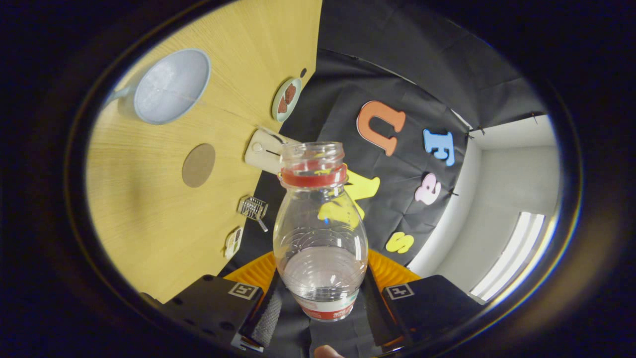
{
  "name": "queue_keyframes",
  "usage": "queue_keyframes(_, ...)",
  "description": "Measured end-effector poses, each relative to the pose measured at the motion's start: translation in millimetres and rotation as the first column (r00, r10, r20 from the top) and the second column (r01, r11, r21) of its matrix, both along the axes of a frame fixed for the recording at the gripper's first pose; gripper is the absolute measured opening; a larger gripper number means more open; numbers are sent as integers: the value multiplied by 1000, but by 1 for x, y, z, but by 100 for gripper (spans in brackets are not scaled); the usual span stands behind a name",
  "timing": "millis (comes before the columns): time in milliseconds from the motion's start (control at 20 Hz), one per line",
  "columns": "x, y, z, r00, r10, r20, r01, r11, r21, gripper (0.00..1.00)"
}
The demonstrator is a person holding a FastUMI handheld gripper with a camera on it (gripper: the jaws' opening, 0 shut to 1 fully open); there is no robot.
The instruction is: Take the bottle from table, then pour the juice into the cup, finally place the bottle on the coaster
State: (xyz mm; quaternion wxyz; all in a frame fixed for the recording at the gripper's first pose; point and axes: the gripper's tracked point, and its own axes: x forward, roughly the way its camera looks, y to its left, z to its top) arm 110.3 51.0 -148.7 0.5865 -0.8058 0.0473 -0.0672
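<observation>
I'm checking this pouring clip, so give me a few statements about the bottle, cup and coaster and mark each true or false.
1. The gripper is shut on the bottle. True.
2. The bottle has a cap on. False: its mouth is open, with only a red ring around the neck.
3. The bottle stands on the coaster. False: the coaster lies bare on the table.
4. The cup is on the table beyond the coaster. True.

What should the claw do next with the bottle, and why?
Probably carry the bottle over toward the blue cup. The claw is shut on the bottle's lower body, its cap is off, and the cup sits far beyond the fingers, past the round coaster. So the bottle's mouth isn't over the cup yet.
</observation>
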Motion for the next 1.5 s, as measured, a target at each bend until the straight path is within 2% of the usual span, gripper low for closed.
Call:
queue_keyframes(800, 3, 12, 7, 1000, 24, 14, -24, 1000, -5, 78)
queue_keyframes(1200, -2, 9, -7, 999, 0, -50, 10, 980, 200, 78)
queue_keyframes(1300, -4, 8, -11, 997, -3, -82, 29, 946, 321, 78)
queue_keyframes(1500, -14, 5, 0, 997, 14, -74, 21, 891, 454, 78)
